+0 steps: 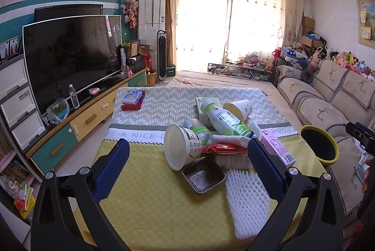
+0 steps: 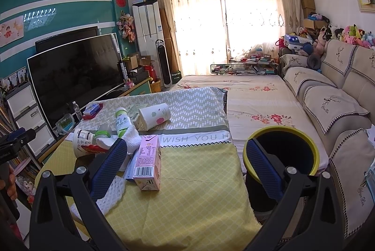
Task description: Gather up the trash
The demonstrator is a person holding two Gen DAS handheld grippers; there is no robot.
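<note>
While sunlight floods through the drawn curtains (image 1: 229, 23), a table (image 1: 150, 199) draped in a yellow lattice-and-chevron cloth carries a heap of trash at its centre. Beside the table's right edge, toward the sofa (image 2: 339, 110), stands a round black bin (image 2: 281, 150) with a yellow rim, open-mouthed. In the heap a white plastic tub (image 1: 181, 145) lies on its side against a tipped white-and-green drink bottle (image 1: 222, 118); a paper cup (image 1: 238, 109) rests behind, also toppled. A pink carton (image 2: 148, 162) lies at the pile's right flank, and a white foam net sleeve (image 1: 248, 201), soft and dimpled, sprawls nearest the viewer beside a square dark foil tray (image 1: 202, 178). A red wrapper (image 1: 218, 148) peeks from under crumpled white tissue (image 1: 230, 139). The left gripper (image 1: 187, 169) hovers with blue textured pads spread wide, framing the pile, holding nothing. The right gripper (image 2: 187, 169) is likewise splayed and empty, one pad over the net sleeve, the other before the bin.
</note>
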